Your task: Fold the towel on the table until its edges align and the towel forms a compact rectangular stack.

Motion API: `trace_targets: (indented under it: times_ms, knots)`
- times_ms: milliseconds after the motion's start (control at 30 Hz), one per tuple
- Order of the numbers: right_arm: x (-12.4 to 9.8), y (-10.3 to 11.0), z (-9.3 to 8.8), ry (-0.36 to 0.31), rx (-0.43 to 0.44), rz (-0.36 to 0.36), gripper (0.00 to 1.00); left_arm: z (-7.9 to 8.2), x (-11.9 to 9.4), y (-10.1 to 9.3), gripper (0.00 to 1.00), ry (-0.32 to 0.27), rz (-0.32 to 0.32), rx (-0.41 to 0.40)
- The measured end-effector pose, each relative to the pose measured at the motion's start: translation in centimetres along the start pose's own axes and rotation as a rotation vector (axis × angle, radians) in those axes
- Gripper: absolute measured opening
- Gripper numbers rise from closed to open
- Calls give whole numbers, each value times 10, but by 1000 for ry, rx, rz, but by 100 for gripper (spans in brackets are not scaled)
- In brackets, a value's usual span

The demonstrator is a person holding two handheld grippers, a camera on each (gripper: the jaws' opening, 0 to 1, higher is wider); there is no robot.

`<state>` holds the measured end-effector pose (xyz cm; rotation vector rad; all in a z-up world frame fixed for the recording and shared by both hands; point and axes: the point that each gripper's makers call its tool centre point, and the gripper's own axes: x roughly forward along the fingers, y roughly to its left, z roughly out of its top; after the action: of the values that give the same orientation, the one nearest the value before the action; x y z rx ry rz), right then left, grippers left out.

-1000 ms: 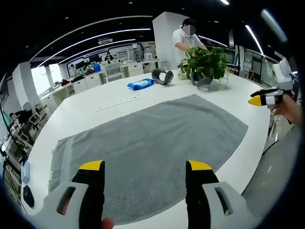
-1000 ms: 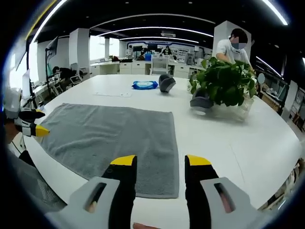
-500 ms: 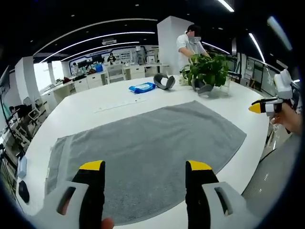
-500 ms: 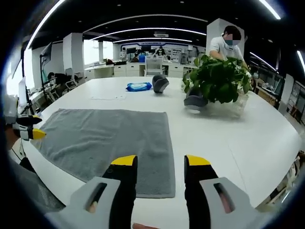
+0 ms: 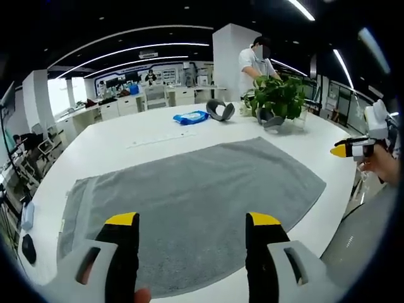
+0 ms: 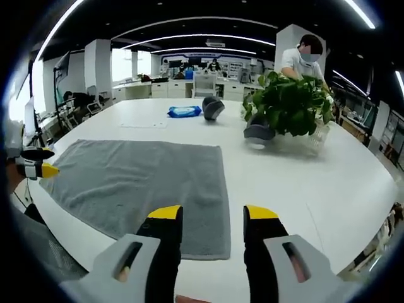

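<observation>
One grey towel (image 5: 196, 208) lies flat, unfolded, on white table (image 5: 126, 142). Looks soft, limp, light; will sag, so pinch near corners. Left gripper (image 5: 192, 221) and right gripper (image 6: 205, 214) hover over near edge, jaws spread, empty. Potted plant (image 6: 290, 104) well beyond.

Two black jaws tipped with yellow pads were seen on the left gripper (image 5: 192, 221), mounted on pale grey slotted housings. The same black, yellow and grey build was shown by the right gripper (image 6: 206, 213). A grey garment was worn.
</observation>
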<state>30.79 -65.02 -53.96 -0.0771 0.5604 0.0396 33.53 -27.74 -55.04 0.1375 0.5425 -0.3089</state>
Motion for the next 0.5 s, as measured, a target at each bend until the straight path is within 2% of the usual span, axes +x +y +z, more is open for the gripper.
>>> trace_targets:
  times_ms: [200, 333, 500]
  knots:
    - [3, 2, 10, -10, -13, 4, 37, -1, 1, -1, 70, -1, -10, -22]
    - [13, 0, 17, -15, -22, 6, 37, -1, 0, -1, 69, 0, -5, -4]
    - [29, -9, 12, 2, 8, -17, 36, -2, 1, -2, 68, 3, -11, -12]
